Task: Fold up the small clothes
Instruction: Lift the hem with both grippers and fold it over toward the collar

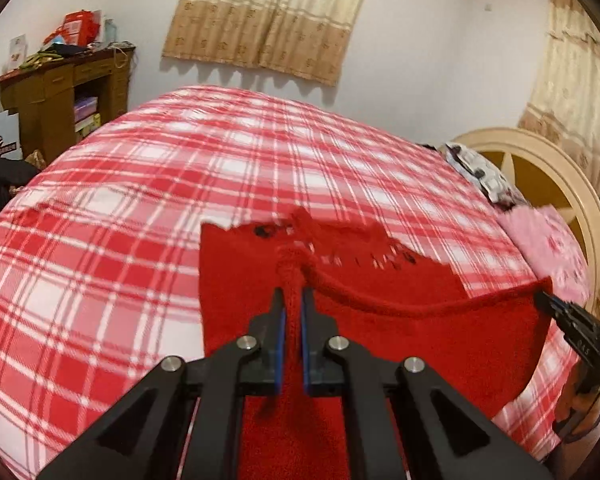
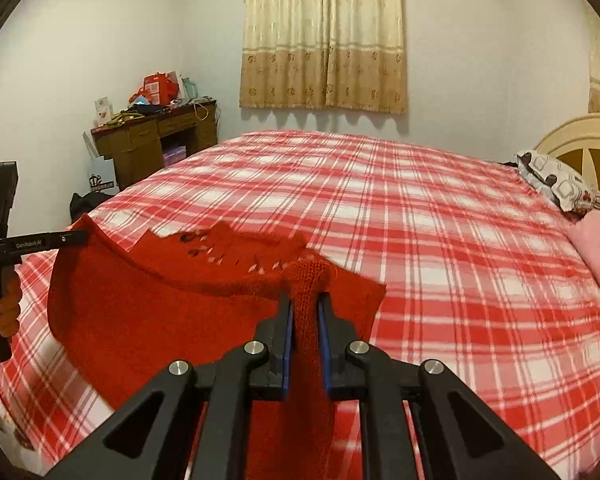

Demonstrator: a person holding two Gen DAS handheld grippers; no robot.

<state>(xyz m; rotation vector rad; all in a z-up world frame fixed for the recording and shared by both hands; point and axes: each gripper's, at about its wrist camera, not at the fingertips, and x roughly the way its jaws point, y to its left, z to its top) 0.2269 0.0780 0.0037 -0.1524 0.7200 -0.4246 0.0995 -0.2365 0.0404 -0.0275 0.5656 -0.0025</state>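
A red knitted garment (image 1: 400, 320) with a patterned hem hangs stretched between my two grippers above the red-and-white plaid bed (image 1: 140, 200). My left gripper (image 1: 293, 294) is shut on one bunched corner of it. My right gripper (image 2: 305, 298) is shut on the other corner of the garment (image 2: 148, 320). The right gripper shows at the right edge of the left wrist view (image 1: 540, 296), and the left gripper shows at the left edge of the right wrist view (image 2: 82, 235). The garment's lower part drapes down toward the bed (image 2: 440, 240).
A pink fluffy cloth (image 2: 596, 248) and a patterned pillow (image 2: 556, 184) lie by the cream headboard (image 2: 580, 136) at the right. A brown desk (image 2: 156, 136) piled with items stands at the far left. Curtains (image 2: 324, 40) hang on the back wall.
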